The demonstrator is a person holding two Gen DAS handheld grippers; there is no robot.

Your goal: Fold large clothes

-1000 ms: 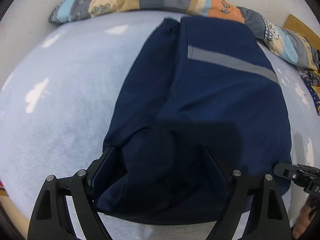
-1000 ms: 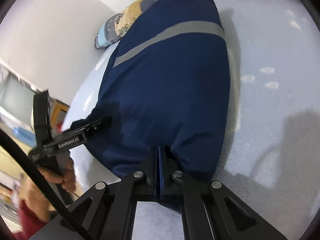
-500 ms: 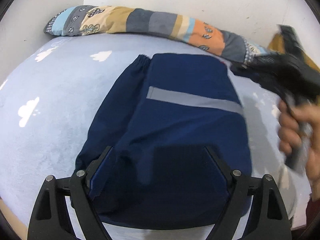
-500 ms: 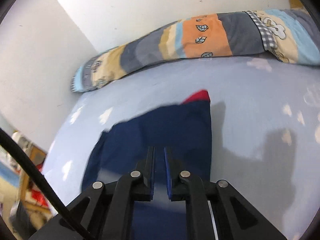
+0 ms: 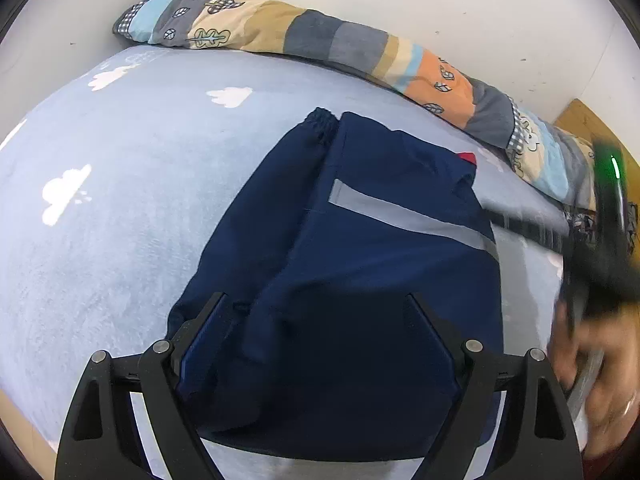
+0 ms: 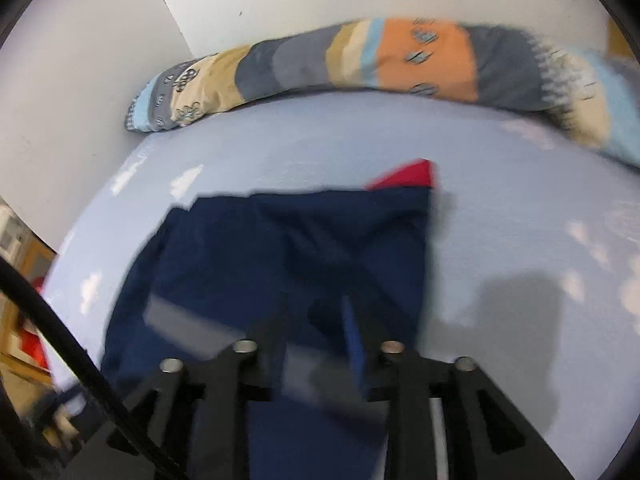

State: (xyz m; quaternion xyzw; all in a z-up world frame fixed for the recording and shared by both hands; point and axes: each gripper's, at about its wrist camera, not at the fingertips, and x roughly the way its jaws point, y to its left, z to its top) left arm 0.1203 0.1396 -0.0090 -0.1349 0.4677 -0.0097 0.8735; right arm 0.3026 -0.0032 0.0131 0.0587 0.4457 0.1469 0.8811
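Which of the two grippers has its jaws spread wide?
The left gripper: its fingers stand far apart over the navy jacket. The right gripper shows a narrower gap and is motion-blurred.

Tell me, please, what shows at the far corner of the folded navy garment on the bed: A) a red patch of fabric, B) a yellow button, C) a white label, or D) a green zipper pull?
A, a red patch of fabric peeks out at the far corner of the navy garment, seen in both wrist views, nearest the long patterned pillow.

Navy jacket [image 5: 372, 240], grey stripe [image 5: 408, 222], cloud-print sheet [image 5: 140, 168]
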